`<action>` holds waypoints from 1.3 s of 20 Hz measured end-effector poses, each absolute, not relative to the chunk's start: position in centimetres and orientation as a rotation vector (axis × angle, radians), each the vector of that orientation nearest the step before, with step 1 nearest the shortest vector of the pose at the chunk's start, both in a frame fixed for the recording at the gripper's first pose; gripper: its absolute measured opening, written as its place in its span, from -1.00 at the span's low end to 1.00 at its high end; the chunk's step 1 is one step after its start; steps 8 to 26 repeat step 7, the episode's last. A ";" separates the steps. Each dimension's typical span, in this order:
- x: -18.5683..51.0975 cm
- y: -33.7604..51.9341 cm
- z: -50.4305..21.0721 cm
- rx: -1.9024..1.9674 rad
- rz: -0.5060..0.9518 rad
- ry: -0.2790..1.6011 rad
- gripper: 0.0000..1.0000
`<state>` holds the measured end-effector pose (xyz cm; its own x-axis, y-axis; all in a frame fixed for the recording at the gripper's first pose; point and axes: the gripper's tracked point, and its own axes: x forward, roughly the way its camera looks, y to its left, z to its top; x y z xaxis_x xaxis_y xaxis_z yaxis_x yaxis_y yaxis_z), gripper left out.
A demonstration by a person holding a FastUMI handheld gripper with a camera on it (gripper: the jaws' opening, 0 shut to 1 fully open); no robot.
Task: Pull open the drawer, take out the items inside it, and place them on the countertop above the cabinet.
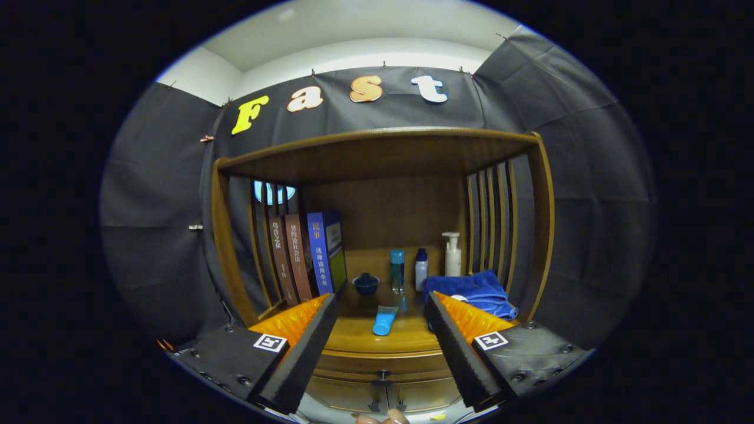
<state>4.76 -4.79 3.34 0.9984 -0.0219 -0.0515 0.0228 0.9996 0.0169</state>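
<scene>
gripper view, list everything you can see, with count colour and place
cabinet: 1, brown wood, slatted sides, ahead of the tool
countertop: 1, brown, between the fingers
drawer: 1, brown, dark knob, closed, below the countertop
books: 3, two brown, one blue, upright at left
bowl: 1, dark blue, beside the books
tube: 1, light blue, lying in front
bottles: 3, teal, white with blue cap, white pump, at back
towel: 1, blue, right side
tool: 1, fingers open, holding nothing

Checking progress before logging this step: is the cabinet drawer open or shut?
Shut. The drawer front sits flush under the countertop, knob untouched; the gripper is open, fingers spread short of it.
</scene>
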 end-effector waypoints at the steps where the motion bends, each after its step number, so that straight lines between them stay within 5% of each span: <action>1: 4.4 -4.7 3.9 0.021 -0.018 0.040 0.99; 26: 3.4 -4.8 4.3 0.004 -0.016 0.028 0.99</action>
